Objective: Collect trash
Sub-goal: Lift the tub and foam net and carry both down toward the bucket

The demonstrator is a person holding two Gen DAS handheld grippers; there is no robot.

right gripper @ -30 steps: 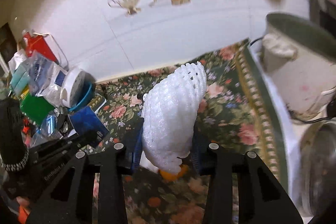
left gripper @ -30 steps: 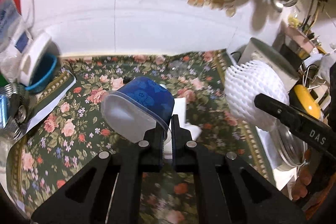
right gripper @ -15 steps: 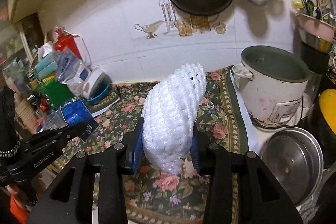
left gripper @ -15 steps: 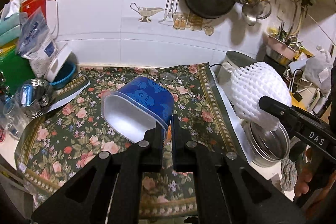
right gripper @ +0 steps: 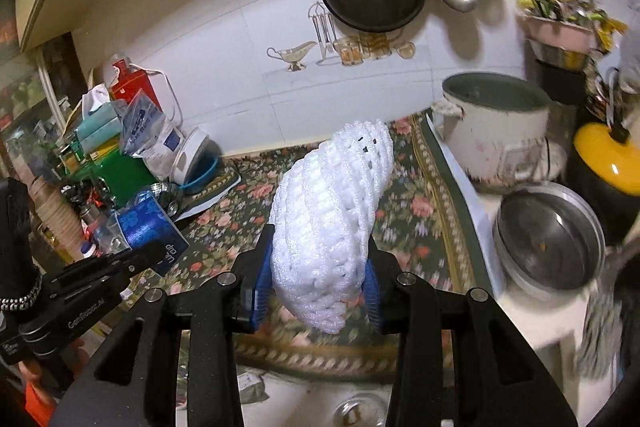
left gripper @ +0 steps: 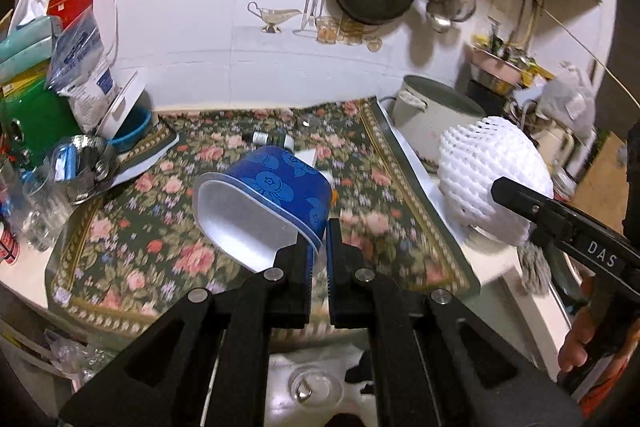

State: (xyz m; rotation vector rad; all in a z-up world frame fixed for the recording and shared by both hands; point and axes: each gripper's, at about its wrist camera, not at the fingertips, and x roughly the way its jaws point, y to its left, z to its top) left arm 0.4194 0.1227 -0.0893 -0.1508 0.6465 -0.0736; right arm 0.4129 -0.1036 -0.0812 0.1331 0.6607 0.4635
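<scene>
My left gripper [left gripper: 318, 247] is shut on the rim of a blue plastic tub [left gripper: 276, 199] with a white inside, held tilted above the floral mat [left gripper: 132, 227]. The tub also shows in the right wrist view [right gripper: 148, 227]. My right gripper [right gripper: 316, 279] is shut on a white foam fruit net [right gripper: 332, 219], held up over the counter's front edge. The net also shows in the left wrist view [left gripper: 488, 179], at the right. Both are lifted clear of the counter.
A rice cooker [right gripper: 496, 123] and a steel pot [right gripper: 548, 235] stand at the right. Bags, boxes and a steel cup [left gripper: 80, 163] crowd the left. A small bottle [left gripper: 272, 139] lies on the mat. A white bag [left gripper: 312, 383] lies below the counter's front edge.
Both grippers have pulled back and up from the counter with the tub and the net in them. The counter's front edge and the space below it have come into view.
</scene>
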